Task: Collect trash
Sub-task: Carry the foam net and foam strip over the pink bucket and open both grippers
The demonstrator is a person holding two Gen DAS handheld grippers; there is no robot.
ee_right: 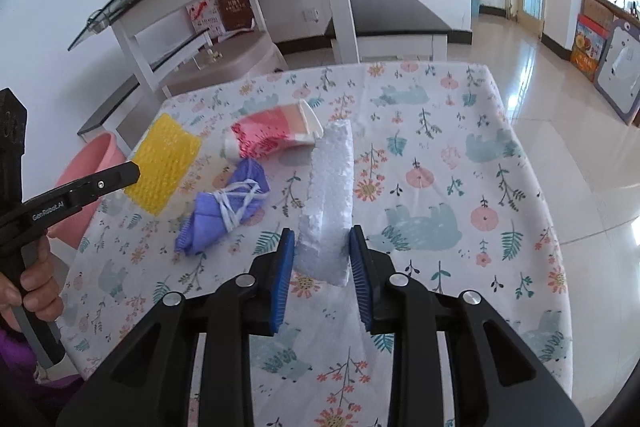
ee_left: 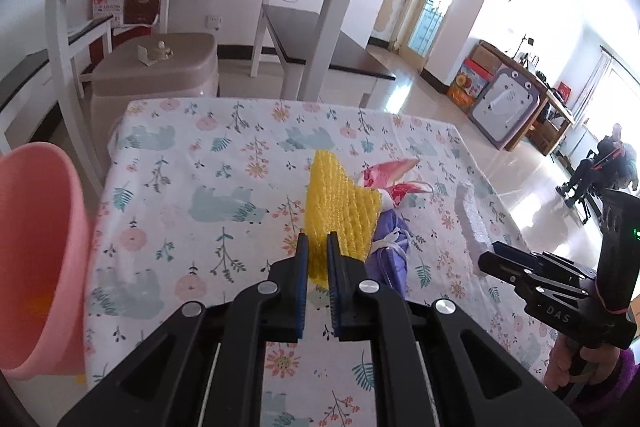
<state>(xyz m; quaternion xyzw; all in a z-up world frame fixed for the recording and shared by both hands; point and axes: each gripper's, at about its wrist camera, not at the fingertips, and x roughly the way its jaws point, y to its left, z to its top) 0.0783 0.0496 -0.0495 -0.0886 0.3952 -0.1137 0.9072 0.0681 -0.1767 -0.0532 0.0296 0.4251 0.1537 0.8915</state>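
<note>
My left gripper (ee_left: 317,239) is shut on the near edge of a yellow foam net sleeve (ee_left: 340,203), which stands up from the floral tablecloth (ee_right: 440,167). The right wrist view shows the same sleeve (ee_right: 164,167) at the left gripper's tip (ee_right: 134,173). My right gripper (ee_right: 322,233) is shut on the near end of a long white foam block (ee_right: 332,187). Its far end reaches toward a crushed red and pink paper cup (ee_right: 276,135). A purple face mask (ee_right: 228,211), bundled in its white straps, lies between the two grippers.
A pink plastic bin (ee_left: 36,247) stands off the table's left edge, below the left gripper. Behind the table are a beige lidded container (ee_left: 160,67), a white glass-topped desk (ee_left: 328,27) and dark benches. A shiny tiled floor lies to the right.
</note>
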